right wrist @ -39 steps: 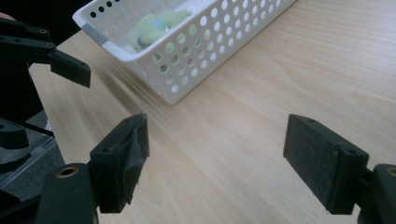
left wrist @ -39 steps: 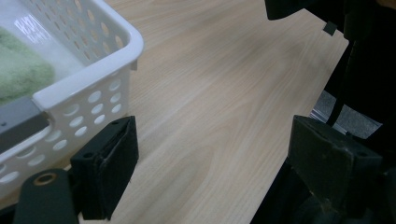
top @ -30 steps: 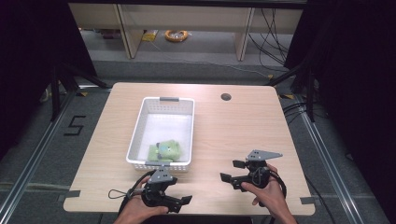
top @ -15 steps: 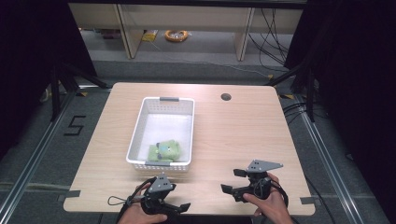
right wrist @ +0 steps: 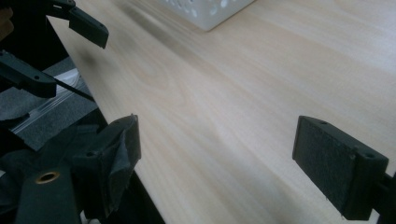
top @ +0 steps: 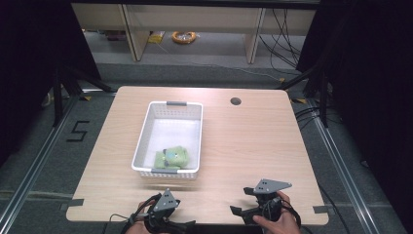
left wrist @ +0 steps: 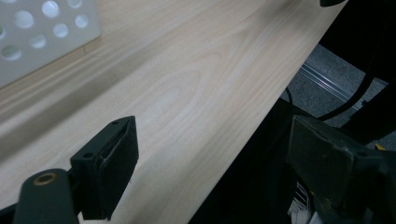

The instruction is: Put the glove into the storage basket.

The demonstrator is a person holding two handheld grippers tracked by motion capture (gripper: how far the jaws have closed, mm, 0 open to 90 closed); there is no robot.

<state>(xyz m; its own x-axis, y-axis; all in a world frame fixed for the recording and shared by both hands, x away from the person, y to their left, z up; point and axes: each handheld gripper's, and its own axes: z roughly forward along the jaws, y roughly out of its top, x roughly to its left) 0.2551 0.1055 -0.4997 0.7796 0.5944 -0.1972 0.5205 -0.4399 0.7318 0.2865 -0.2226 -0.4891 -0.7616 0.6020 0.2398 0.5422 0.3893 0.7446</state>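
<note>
Green soft toy (top: 173,157) at basket's (top: 168,103) near end: light, squashy; pinch mid-body. Left gripper (top: 170,227), right gripper (top: 239,210) wide, empty

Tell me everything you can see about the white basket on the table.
The white basket is a long rectangular tub that looks like plastic, with rows of round holes in its walls and a grey handle grip at each short end. It stands upright and open on the wooden table, left of the middle, its long side running away from the person. A green soft toy lies inside at the near end. Nothing else touches it; both grippers are apart from it.
</note>
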